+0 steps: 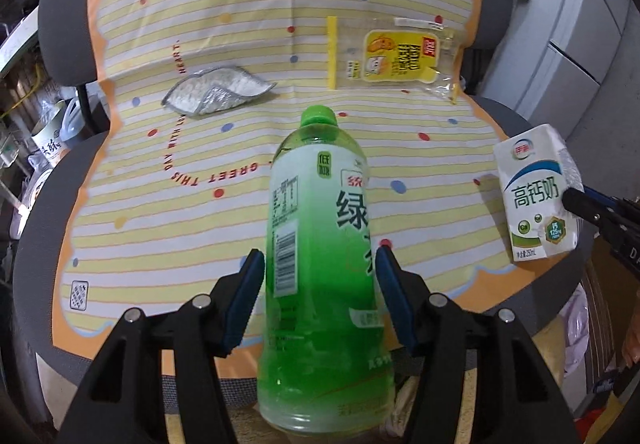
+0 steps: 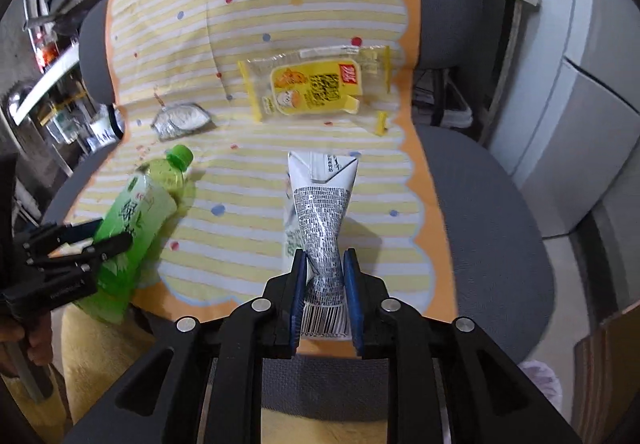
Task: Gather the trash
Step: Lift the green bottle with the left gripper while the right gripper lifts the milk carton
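Trash is sitting in both grippers. Left gripper [image 1: 320,284] is gripping a green tea bottle [image 1: 316,284] around its lower body, blue pads pressing on either side at a middling spread, the green cap pointing away from the camera. Right gripper [image 2: 324,284] is pinching a crumpled white milk carton [image 2: 324,220] with its jaws nearly together, squeezing the carton's waist just above the barcode; the carton's folded top is pointing away from the fingers.

Both items are hanging above a yellow-striped cloth [image 1: 280,4] with coloured dots and an orange scalloped border, which is draping over the seat and back of a grey office chair [image 2: 492,228]. Further out on the cloth, two pieces are lying apart from each other: a crumpled silver foil wrapper [image 1: 216,92] to the left and a clear plastic snack bag with a yellow label [image 1: 396,56] to the right. In the right wrist view, a hand [image 2: 24,340] is holding the left gripper's handle at the left edge.
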